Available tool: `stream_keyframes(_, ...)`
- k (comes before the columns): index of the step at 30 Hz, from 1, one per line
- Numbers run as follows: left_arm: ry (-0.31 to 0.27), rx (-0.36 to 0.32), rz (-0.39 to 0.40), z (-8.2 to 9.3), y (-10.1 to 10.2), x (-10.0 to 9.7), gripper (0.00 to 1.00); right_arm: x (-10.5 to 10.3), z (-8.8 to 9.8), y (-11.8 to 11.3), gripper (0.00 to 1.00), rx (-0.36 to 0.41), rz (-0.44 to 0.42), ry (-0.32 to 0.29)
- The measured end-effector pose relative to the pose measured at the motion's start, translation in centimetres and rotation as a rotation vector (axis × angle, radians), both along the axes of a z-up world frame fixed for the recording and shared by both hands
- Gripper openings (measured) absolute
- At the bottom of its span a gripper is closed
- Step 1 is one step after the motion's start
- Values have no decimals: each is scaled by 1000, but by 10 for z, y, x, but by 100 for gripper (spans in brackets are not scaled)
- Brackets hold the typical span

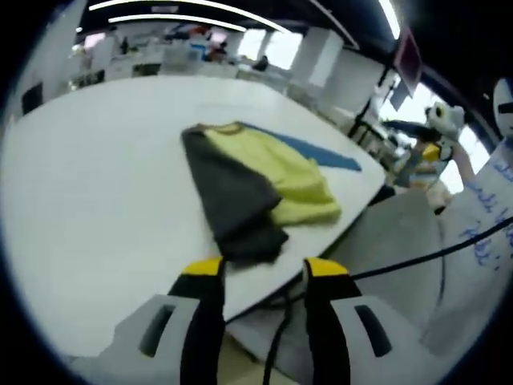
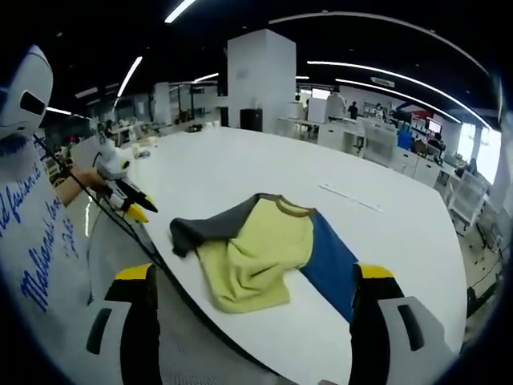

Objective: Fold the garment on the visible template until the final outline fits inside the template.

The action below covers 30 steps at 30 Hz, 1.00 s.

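Observation:
A yellow garment (image 1: 280, 172) with a dark grey sleeve (image 1: 232, 200) lies partly folded near the white table's edge, over a blue template (image 1: 325, 152) that sticks out on one side. My left gripper (image 1: 264, 269) is open just short of the grey sleeve's end, off the table edge, with nothing between its jaws. In the right gripper view the garment (image 2: 256, 257), its grey sleeve (image 2: 208, 228) and the template (image 2: 330, 269) lie ahead of my wide-open right gripper (image 2: 252, 273). The left gripper (image 2: 138, 210) shows at the left, held off the table edge.
The large white table (image 2: 240, 172) stretches far beyond the garment. A thin strip (image 2: 353, 198) lies on it further back. A person's white shirt with blue lettering (image 2: 36, 241) and black cables (image 1: 433, 257) are close by. Desks and people stand in the background.

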<state>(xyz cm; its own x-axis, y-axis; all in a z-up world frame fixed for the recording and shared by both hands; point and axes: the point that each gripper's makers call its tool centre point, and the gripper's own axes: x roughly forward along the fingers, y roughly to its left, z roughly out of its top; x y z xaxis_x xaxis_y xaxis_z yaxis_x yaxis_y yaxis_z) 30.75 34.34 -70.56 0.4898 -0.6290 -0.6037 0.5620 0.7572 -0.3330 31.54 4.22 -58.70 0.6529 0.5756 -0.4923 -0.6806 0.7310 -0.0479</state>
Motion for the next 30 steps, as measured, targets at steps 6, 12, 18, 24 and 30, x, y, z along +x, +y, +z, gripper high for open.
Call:
stream_keyframes(6,15,-46,28,-5,-2,4,29,0,0,0,100,3,0,-2)
stream_keyframes(12,28,-23,18,-17,-2,6,27,-1,1,0,100,12,-5,-5)
stream_keyframes(18,51,-9,45,-32,0,10,25,-1,2,-2,100,15,-9,-11)
stream_keyframes(24,69,-31,52,-37,-1,13,20,-3,1,-3,100,15,-13,-9)
stream_keyframes(30,66,-54,55,-38,-3,19,16,-3,3,-3,100,21,-18,-9)
